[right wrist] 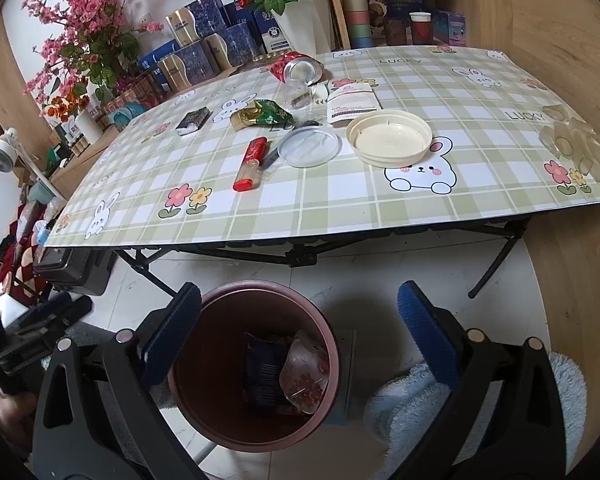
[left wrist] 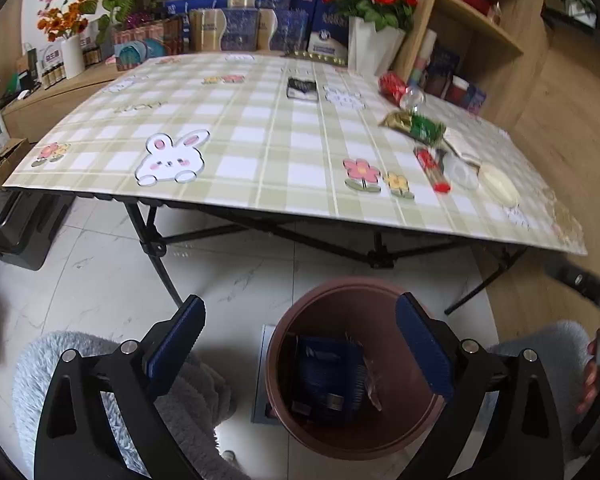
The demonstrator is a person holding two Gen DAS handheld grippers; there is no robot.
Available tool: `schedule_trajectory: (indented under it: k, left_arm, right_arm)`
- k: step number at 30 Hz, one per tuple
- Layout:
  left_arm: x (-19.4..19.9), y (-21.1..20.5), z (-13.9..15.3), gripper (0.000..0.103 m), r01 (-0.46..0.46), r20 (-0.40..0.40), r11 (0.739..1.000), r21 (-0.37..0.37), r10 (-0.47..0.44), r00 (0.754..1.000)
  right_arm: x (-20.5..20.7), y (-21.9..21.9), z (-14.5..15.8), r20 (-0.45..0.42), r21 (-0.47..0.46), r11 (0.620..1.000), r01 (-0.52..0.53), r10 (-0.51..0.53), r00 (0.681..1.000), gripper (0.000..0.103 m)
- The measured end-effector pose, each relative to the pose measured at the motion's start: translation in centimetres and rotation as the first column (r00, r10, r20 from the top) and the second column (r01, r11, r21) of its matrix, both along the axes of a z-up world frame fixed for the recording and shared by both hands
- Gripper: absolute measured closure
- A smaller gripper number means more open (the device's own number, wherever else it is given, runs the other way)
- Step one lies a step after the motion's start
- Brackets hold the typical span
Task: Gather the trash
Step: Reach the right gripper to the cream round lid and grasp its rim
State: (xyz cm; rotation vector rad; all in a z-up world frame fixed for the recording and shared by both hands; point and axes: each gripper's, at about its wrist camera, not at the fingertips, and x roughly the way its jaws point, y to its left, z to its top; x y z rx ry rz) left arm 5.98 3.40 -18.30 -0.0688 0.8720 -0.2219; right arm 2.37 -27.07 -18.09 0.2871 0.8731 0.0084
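Observation:
A brown bin [left wrist: 356, 292] [right wrist: 260, 288] stands on the floor in front of the table and holds a dark blue packet [left wrist: 328, 376] [right wrist: 262, 372] and a clear bag [right wrist: 306, 376]. My left gripper [left wrist: 300, 336] is open and empty above the bin. My right gripper [right wrist: 300, 328] is open and empty above the bin too. On the table lie a red tube [right wrist: 252, 162], a clear lid [right wrist: 309, 146], a cream lid [right wrist: 390, 136], a green-gold wrapper [right wrist: 262, 114], a crushed can [right wrist: 300, 70], a white sachet [right wrist: 352, 102] and a small black packet [right wrist: 194, 120] [left wrist: 301, 88].
The checked folding table [right wrist: 340, 208] [left wrist: 260, 152] has black legs beside the bin. Boxes, flower pots and a wooden shelf [left wrist: 480, 20] stand behind it. A clear plastic tray [right wrist: 580, 148] lies at the table's right edge. Fluffy slippers [left wrist: 60, 360] [right wrist: 412, 400] flank the bin.

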Motion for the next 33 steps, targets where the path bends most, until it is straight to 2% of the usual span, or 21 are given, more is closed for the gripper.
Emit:
schedule_trajectory:
  k: [3, 6, 9, 16, 24, 33]
  left_arm:
    - [0.1, 0.7, 0.3, 0.007, -0.036, 0.023, 0.999, -0.012, 0.037, 0.999]
    - [0.6, 0.9, -0.4, 0.007, -0.050, -0.013, 0.999, -0.020, 0.050, 0.999]
    - [1.0, 1.2, -0.8, 0.007, -0.081, -0.027, 0.997, -0.006, 0.080, 0.996]
    - [1.1, 2.3, -0.9, 0.007, -0.148, -0.004, 0.989, -0.004, 0.148, 0.989]
    - [1.8, 1.8, -0.6, 0.007, -0.146, 0.016, 0.989, 0.000, 0.146, 0.989]
    - [4.5, 1.1, -1.6, 0.007, -0.149, -0.040, 0.989, -0.006, 0.149, 0.988]
  right_arm:
    - [0.1, 0.2, -0.4, -0.011, 0.004, 1.000, -0.008, 0.008, 1.000, 0.006]
    - [0.1, 0.4, -0.6, -0.014, -0.015, 1.000, -0.019, 0.019, 1.000, 0.006]
    - [0.4, 0.2, -0.6, -0.013, -0.053, 0.998, -0.019, 0.019, 1.000, 0.006]
    - [2.1, -2.3, 0.3, 0.030, -0.154, 0.988, 0.022, -0.017, 0.999, 0.006]
    - [7.2, -5.9, 0.3, 0.040, -0.217, 0.976, 0.029, -0.021, 0.999, 0.006]
    - [13.5, -7.9, -2.0, -0.024, -0.231, 0.973, -0.024, 0.019, 1.000, 0.006]
